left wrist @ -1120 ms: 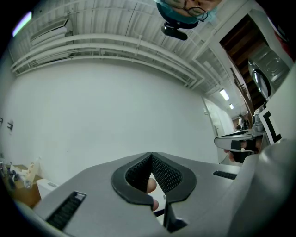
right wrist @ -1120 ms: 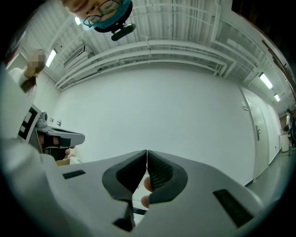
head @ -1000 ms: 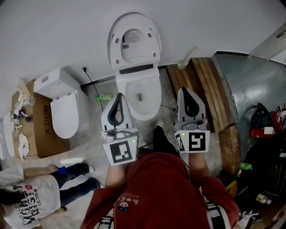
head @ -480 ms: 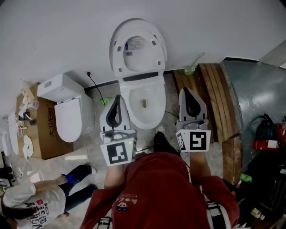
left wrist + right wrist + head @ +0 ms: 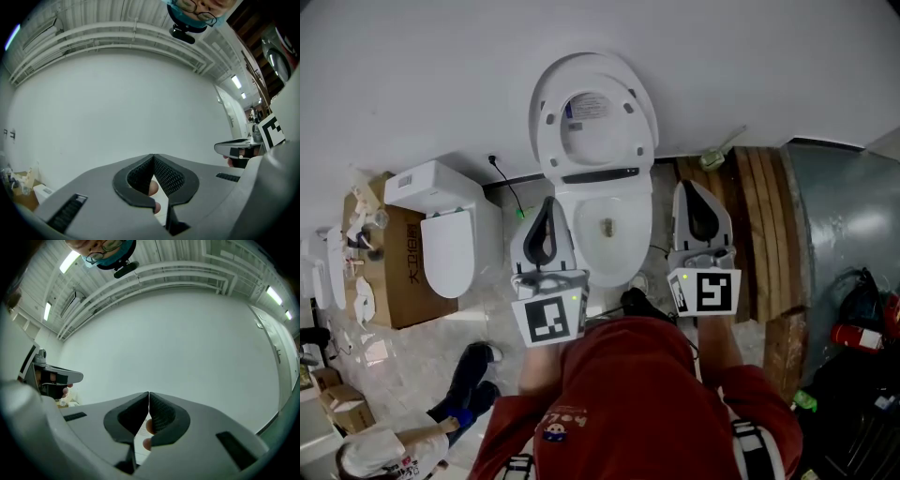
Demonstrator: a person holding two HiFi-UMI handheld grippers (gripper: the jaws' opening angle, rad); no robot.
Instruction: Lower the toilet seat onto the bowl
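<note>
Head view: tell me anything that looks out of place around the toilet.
A second toilet stands left of the main toilet, beside a cardboard box, and wooden planks lie on its right: more work site than finished bathroom. Nothing looks spilled or broken.

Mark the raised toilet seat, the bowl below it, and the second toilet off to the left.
raised toilet seat (image 5: 547,127): head view, left side of the ring.
toilet bowl (image 5: 641,225): head view, right rim.
second toilet (image 5: 450,251): head view, its closed lid.
</note>
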